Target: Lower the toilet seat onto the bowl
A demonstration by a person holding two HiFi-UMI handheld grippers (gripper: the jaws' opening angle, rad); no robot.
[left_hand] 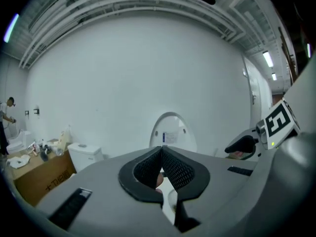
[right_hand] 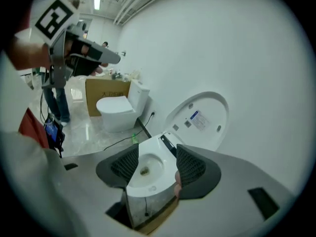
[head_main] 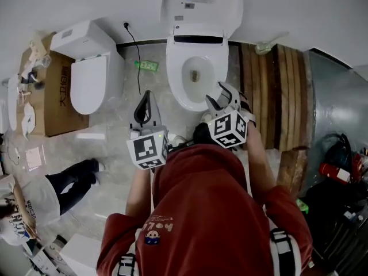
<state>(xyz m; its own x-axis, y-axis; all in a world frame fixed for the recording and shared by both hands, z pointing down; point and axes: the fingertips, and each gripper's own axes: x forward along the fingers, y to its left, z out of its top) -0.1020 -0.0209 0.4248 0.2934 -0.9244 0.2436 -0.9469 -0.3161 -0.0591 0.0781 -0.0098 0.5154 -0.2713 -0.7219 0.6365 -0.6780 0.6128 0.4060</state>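
Note:
The white toilet bowl [head_main: 195, 76] stands against the wall with its seat [head_main: 201, 4] raised upright, a label on its inner face. My right gripper [head_main: 221, 96] is open and hovers by the bowl's front right rim without touching it. In the right gripper view the bowl [right_hand: 148, 167] shows between the spread jaws of the right gripper [right_hand: 157, 149], and the raised seat [right_hand: 197, 120] stands behind. My left gripper [head_main: 147, 96] hangs over the floor left of the bowl. Its jaws meet at the tips, empty, in the left gripper view [left_hand: 161, 152], with the seat [left_hand: 170, 130] beyond.
A second white toilet [head_main: 89, 76] and a cardboard box [head_main: 54, 96] stand at the left. A black cable [head_main: 137, 56] runs down the floor beside the bowl. A wooden pallet [head_main: 276, 96] lies right of it. A person [head_main: 69, 183] crouches at lower left.

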